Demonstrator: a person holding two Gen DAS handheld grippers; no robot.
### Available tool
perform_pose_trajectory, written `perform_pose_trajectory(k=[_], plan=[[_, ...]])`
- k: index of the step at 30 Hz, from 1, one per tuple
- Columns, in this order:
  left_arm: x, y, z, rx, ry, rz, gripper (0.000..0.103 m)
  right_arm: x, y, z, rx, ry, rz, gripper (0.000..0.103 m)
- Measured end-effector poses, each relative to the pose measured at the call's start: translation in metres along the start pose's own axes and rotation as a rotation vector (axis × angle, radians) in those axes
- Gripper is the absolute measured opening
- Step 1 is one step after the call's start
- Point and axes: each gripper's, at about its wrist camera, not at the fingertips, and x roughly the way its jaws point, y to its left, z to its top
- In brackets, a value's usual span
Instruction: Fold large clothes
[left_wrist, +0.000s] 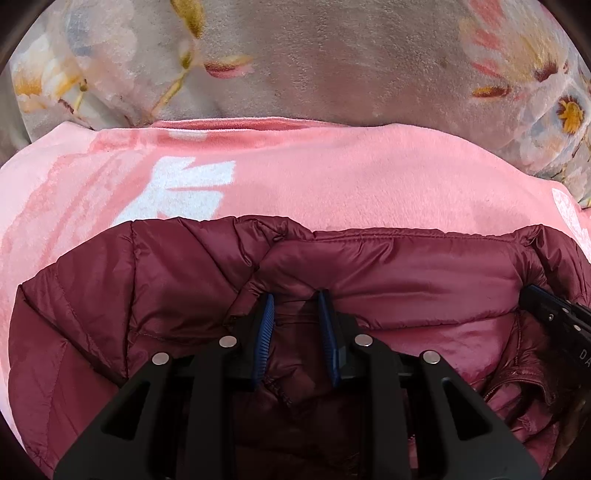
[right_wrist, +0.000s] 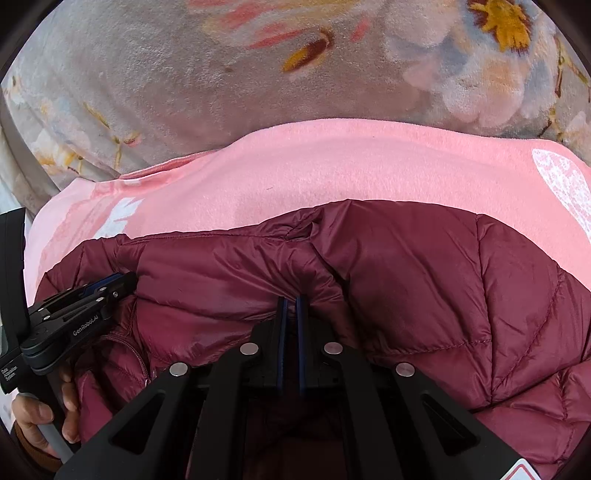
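**Here, both tools pinch the jacket's folded edge**

Evidently the maroon puffer jacket (left_wrist: 424, 280) lies on a pink blanket (left_wrist: 332, 173) over a floral bedspread (left_wrist: 332, 66). The left tool (left_wrist: 295, 299) has fabric bunched between its half-closed blue pads; the right tool (right_wrist: 291, 301) is clamped nearly together on a ridge. Two grips, well apart, likely keep the slippery fold level — not sagging.
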Motion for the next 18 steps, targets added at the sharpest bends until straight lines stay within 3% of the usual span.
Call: perform_pose_trajectory(k=[8, 10, 12, 14, 15, 16, 17, 18], plan=[[-0.001, -0.002, -0.002, -0.003, -0.011, -0.008, 0.025, 0.004, -0.009, 0.001, 0.056, 0.002, 0.050, 0.000], [-0.006, 0.000, -0.003, -0.001, -0.011, -0.016, 0.027, -0.008, -0.007, -0.002, 0.054, -0.004, 0.024, 0.000], [-0.019, 0.003, -0.006, 0.010, 0.002, 0.005, 0.029, -0.047, -0.003, -0.011, 0.078, -0.020, -0.020, 0.013], [-0.060, 0.015, -0.018, 0.016, -0.004, -0.011, 0.052, -0.099, -0.002, -0.027, 0.072, -0.067, 0.000, 0.022], [-0.074, 0.020, -0.023, 0.014, -0.015, -0.020, 0.058, -0.131, -0.005, -0.042, 0.067, -0.085, -0.002, 0.024], [-0.101, 0.031, -0.034, 0.013, -0.032, -0.044, 0.068, -0.161, -0.011, -0.060, 0.065, -0.098, -0.010, 0.035], [-0.122, 0.042, -0.045, 0.007, -0.036, -0.062, 0.072, -0.181, -0.017, -0.076, 0.064, -0.103, -0.017, 0.050], [-0.146, 0.058, -0.060, 0.001, -0.028, -0.083, 0.073, -0.208, -0.027, -0.098, 0.066, -0.106, -0.034, 0.056]])
